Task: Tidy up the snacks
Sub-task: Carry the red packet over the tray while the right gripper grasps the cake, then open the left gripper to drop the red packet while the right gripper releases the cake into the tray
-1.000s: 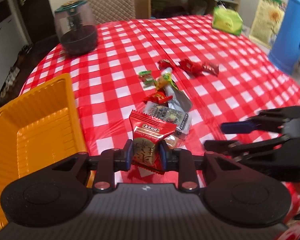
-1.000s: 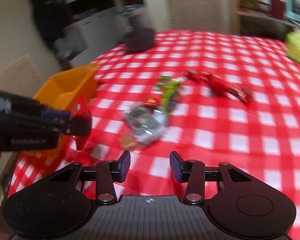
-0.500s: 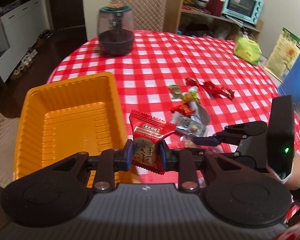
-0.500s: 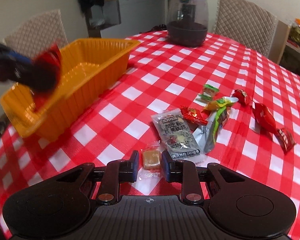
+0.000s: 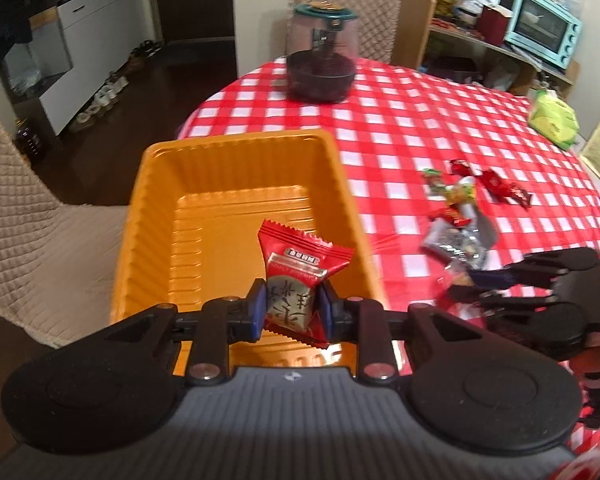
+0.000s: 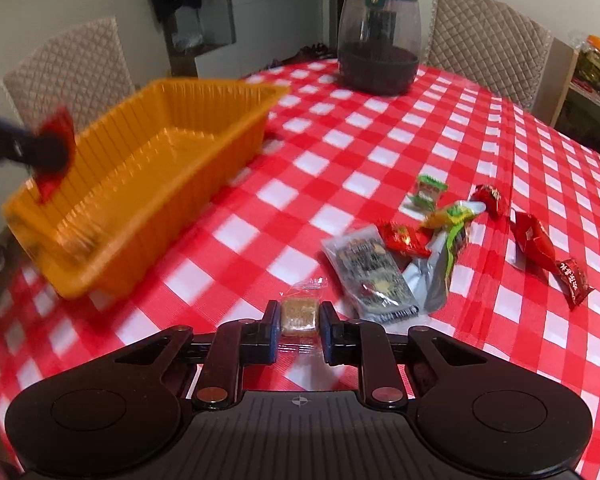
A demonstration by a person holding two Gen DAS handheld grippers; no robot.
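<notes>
- The left gripper [image 5: 291, 307] pinches a red foil snack packet [image 5: 296, 280] above the near end of the ribbed orange plastic tray [image 5: 236, 152].
- The tray sits on the red-and-white checked bench [image 6: 340, 152].
- The right gripper [image 6: 299, 322] has just closed, pinching a clear-wrapped tan square candy [image 6: 298, 312] low over the bench.
- A loose pile of wrapped snacks [image 6: 440, 236] lies just right of it.
</notes>
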